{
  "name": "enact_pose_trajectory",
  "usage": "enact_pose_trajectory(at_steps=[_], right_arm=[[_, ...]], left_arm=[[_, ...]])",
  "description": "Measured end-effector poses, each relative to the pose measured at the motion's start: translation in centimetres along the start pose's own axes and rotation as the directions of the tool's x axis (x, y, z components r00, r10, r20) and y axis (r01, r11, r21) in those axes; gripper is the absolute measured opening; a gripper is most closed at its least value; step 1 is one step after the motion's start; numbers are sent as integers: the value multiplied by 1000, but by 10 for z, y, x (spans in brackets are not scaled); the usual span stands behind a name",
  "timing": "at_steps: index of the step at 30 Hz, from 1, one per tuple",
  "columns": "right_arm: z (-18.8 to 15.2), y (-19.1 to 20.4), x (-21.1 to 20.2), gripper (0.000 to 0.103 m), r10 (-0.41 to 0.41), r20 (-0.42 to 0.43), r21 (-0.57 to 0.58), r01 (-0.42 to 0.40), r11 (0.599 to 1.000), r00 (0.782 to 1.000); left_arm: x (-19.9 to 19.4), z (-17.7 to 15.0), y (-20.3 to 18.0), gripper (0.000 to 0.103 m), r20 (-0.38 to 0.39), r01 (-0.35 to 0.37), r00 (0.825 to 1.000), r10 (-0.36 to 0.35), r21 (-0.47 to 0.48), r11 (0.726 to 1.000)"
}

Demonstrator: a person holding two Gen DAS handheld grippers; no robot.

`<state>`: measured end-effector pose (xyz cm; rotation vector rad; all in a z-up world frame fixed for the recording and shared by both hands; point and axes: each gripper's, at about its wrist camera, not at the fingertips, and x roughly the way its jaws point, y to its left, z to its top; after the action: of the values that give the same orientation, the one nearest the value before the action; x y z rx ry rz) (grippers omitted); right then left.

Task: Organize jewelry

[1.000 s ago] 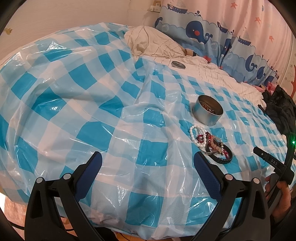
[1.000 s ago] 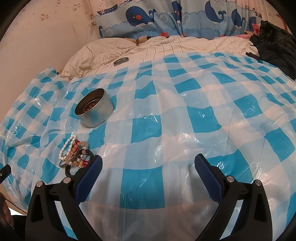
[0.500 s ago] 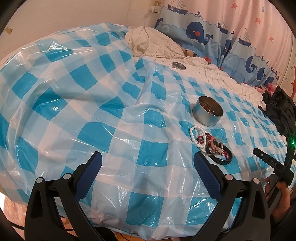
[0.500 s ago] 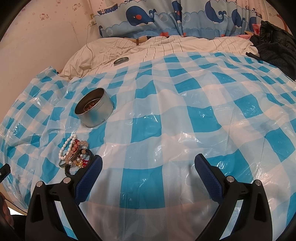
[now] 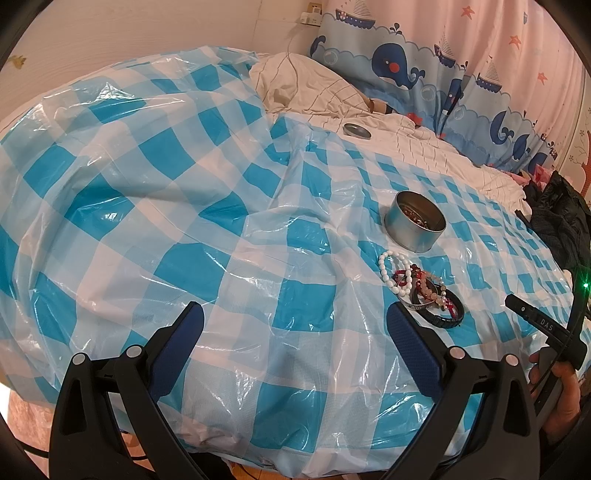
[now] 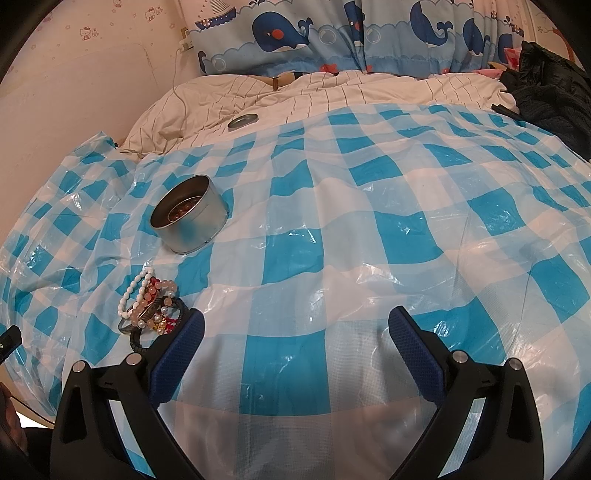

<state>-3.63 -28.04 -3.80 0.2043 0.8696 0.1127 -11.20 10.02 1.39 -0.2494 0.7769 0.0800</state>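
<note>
A pile of bracelets [image 5: 421,290] lies on a blue-and-white checked plastic sheet [image 5: 184,206]: white beads, red beads, peach beads and a black band. Just beyond it stands an open round metal tin [image 5: 415,221] with beads inside. The pile [image 6: 149,304] and the tin [image 6: 190,219] also show in the right wrist view. My left gripper [image 5: 295,323] is open and empty, with the pile just past its right fingertip. My right gripper [image 6: 295,323] is open and empty, with the pile beside its left fingertip.
The tin's lid [image 5: 356,130] lies far back on the striped white bedding [image 6: 332,96]. Dark clothing [image 6: 546,85] is heaped at the right edge. A whale-print curtain [image 6: 332,33] hangs behind the bed. The sheet is wrinkled and humped at the left.
</note>
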Motion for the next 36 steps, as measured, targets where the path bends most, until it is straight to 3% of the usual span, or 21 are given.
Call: enact_pose_trajectory(at_steps=[36], right_arm=[[-1, 0, 0, 96, -1, -2, -2, 1, 1000, 1000]], left_arm=[[0, 0, 0, 95, -1, 0, 1000, 0, 1, 1000]])
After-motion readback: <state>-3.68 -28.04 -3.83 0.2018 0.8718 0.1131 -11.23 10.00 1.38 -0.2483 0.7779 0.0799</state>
